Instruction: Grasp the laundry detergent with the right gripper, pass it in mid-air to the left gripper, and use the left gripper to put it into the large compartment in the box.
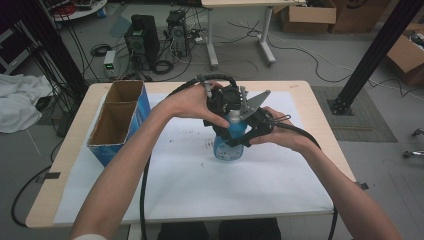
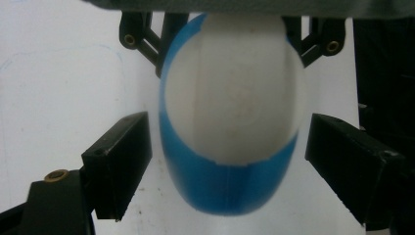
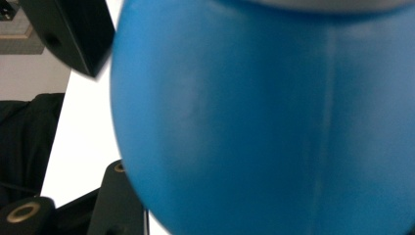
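I see the blue bottle (image 1: 229,142) standing upright on the table (image 1: 190,175), long axis vertical. My left hand-held gripper (image 2: 227,161) hangs over its white cap, jaws released either side. Whether my right hand-held gripper (image 1: 250,131), pressed against the body, grips it, I cannot tell.

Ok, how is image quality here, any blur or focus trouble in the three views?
High view: evenly lit and reasonably sharp, the blue bottle readable between both grippers. Left gripper view: the bottle's white cap is soft and out of focus, while the black jaws beside it are crisper. Right gripper view: the bottle sits so close that it is a blurred blue mass, with no surface detail.
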Available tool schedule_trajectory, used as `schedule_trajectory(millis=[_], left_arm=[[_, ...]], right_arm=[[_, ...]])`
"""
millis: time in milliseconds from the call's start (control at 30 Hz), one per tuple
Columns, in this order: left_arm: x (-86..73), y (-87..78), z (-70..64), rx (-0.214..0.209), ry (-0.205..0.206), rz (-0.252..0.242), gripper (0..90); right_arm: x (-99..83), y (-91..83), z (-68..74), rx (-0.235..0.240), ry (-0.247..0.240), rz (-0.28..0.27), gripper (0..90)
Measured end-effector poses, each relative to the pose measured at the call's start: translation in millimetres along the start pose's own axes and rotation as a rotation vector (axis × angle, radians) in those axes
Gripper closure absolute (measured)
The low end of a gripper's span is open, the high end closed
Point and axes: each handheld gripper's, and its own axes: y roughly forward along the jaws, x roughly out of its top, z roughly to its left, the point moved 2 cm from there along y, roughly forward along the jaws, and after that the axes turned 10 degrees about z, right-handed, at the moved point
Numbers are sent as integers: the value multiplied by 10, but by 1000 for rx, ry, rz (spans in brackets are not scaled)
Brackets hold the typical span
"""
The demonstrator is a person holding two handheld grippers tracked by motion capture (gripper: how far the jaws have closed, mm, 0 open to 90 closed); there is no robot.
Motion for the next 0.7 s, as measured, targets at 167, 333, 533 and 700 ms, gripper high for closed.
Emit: schedule_trajectory(millis=[167,333,533,700], left_arm=[[-11,37,0,-3,-10,-23,185],[-21,60,-15,-12,-13,-42,194],[-37,93,-16,-4,-15,-62,205],[-39,111,-26,-3,-17,-75,239]], right_arm=[[10,11,5,-1,-6,-2,458],[13,20,5,1,-6,-4,458],[18,23,14,3,-5,-9,458],[19,20,16,0,-6,-10,458]])
